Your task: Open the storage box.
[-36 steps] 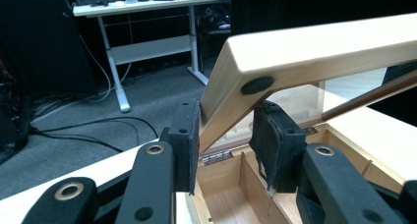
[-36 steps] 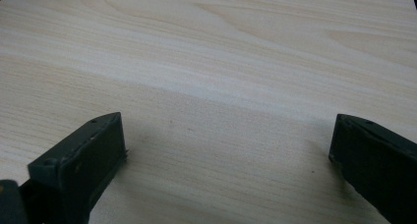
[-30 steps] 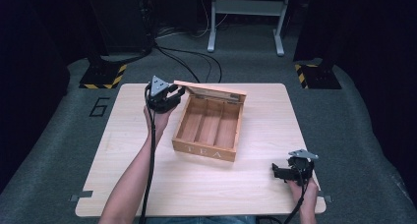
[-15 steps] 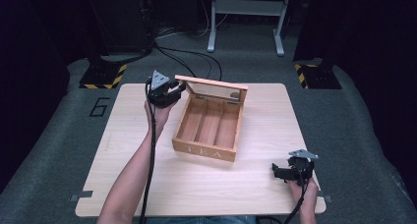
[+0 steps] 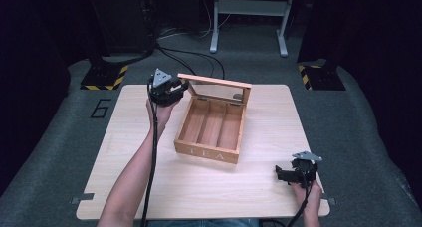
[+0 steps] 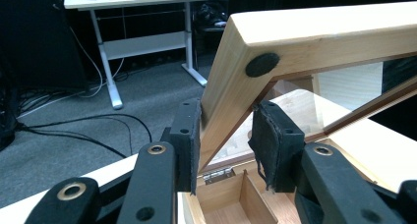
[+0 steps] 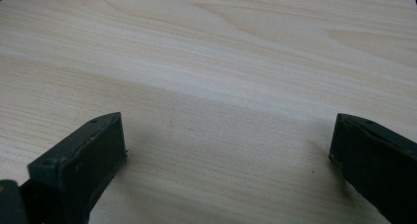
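Left gripper, clamped on the side rail of the glass-paned lid, is used to hold it raised over the empty tea box at mid-table, apparently to swing it, while the right gripper is rested wide open on the table.

the light wooden tea box sits open, three bare compartments showing; its glass-paned wooden lid stands raised and tilted, one frame corner clamped between the left jaws.
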